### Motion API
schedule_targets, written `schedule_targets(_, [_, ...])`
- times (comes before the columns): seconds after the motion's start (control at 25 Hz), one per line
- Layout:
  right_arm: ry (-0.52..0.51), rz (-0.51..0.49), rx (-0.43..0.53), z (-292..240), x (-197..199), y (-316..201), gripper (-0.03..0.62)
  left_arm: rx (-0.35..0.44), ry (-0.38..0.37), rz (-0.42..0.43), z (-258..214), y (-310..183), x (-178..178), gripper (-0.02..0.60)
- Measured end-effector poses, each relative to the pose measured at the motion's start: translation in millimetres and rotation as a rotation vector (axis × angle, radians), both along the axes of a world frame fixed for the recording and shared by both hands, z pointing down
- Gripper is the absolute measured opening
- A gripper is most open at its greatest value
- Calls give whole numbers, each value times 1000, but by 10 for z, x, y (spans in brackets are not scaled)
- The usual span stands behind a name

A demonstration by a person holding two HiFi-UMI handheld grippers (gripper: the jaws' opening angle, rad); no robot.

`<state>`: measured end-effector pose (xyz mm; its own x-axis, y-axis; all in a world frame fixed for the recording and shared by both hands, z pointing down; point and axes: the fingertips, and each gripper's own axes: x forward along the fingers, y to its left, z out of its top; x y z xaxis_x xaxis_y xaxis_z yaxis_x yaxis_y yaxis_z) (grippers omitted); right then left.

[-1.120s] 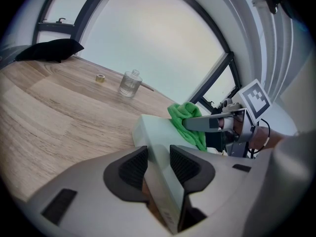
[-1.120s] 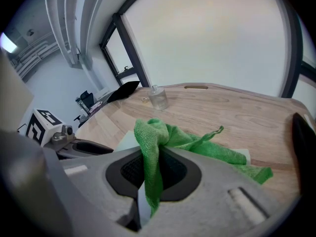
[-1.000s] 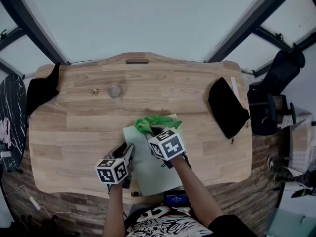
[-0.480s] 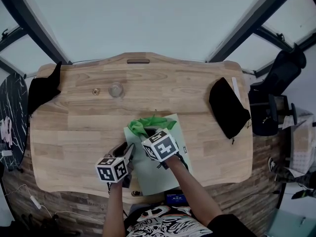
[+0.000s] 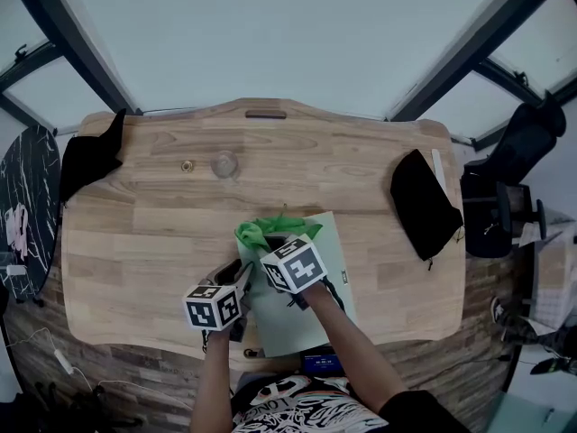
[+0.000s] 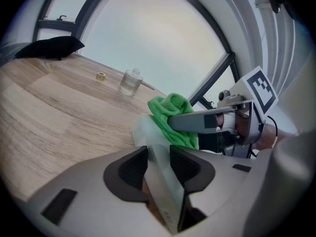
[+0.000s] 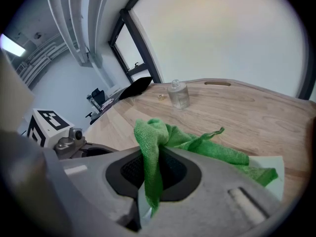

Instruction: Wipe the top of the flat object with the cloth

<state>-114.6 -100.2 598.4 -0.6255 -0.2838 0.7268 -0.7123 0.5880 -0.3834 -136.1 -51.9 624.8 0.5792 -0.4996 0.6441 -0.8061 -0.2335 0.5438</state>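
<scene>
A pale green flat sheet point(image 5: 332, 262) lies on the wooden table point(image 5: 144, 233) near its front edge. My left gripper point(image 5: 236, 276) is shut on the sheet's left edge, and in the left gripper view the sheet point(image 6: 145, 130) runs between both pads of the gripper point(image 6: 158, 154). My right gripper point(image 5: 275, 240) is shut on a bright green cloth point(image 5: 257, 230) that rests on the sheet's far left corner. In the right gripper view the cloth point(image 7: 197, 142) hangs out of the gripper point(image 7: 152, 167) and trails across the sheet point(image 7: 269, 164).
A small glass bottle point(image 5: 224, 163) and a small cap point(image 5: 187, 165) stand at the table's far left. One black bag point(image 5: 419, 201) lies at the right end, another black item point(image 5: 90, 161) at the left end. A dark device point(image 5: 320, 362) sits at the front edge.
My right gripper has slid left across the sheet, dragging the green cloth toward the far left corner. My left gripper has kept its hold on the sheet's edge.
</scene>
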Motion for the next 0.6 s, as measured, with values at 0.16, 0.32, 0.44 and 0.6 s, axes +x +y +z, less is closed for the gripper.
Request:
schedule_targets(0.16, [-14, -12, -11, 0, -80, 18, 38, -8, 4, 6, 6, 10, 2, 142])
schedule_targets(0.32, [-21, -24, -14, -4, -127, 23, 38, -7, 4, 2, 4, 11, -1, 143])
schedule_targets(0.44, [-30, -26, -12, -2, -132, 12, 38, -7, 12, -2, 9, -4, -10, 141])
schedule_targets(0.6, [-39, -35, -13, 0, -136, 20, 38, -17, 30, -13, 19, 1, -21, 141])
